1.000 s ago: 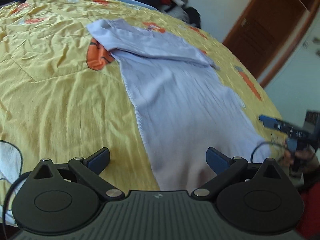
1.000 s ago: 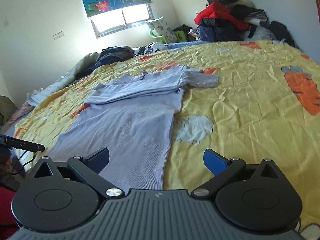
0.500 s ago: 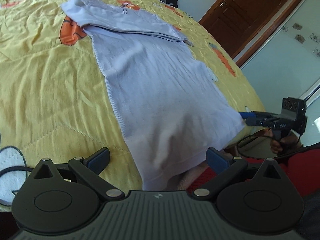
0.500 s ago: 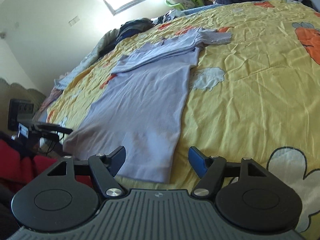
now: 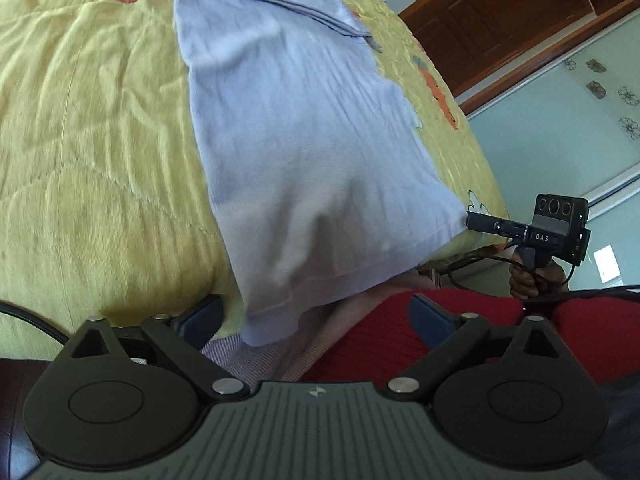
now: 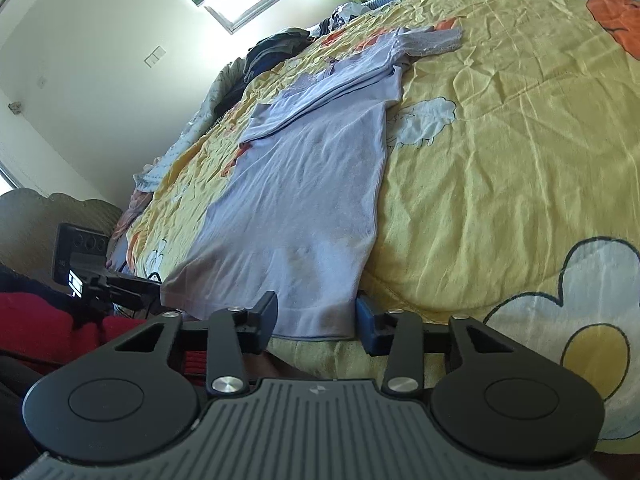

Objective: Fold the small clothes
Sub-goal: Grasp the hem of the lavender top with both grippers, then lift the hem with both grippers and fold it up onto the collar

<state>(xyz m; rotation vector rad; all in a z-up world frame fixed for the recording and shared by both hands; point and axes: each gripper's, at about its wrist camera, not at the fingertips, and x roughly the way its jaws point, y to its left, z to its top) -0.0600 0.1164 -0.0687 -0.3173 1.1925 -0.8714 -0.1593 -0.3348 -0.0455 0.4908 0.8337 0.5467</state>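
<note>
Lavender knit shirt, hem grab pending.
Thin, limp lavender ribbed-knit shirt (image 6: 320,184) lies flat on yellow quilted bed (image 6: 500,168), hem overhanging edge. Right tongs (image 6: 316,320) half-open astride hem corner; left tongs (image 5: 316,320) wide open, empty. Pinch both hem corners.

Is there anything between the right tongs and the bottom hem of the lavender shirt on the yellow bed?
Nothing visible. The right tongs are open with the hem of the lavender ribbed shirt directly between their fingers, at the edge of the yellow cartoon-print bedspread.
</note>
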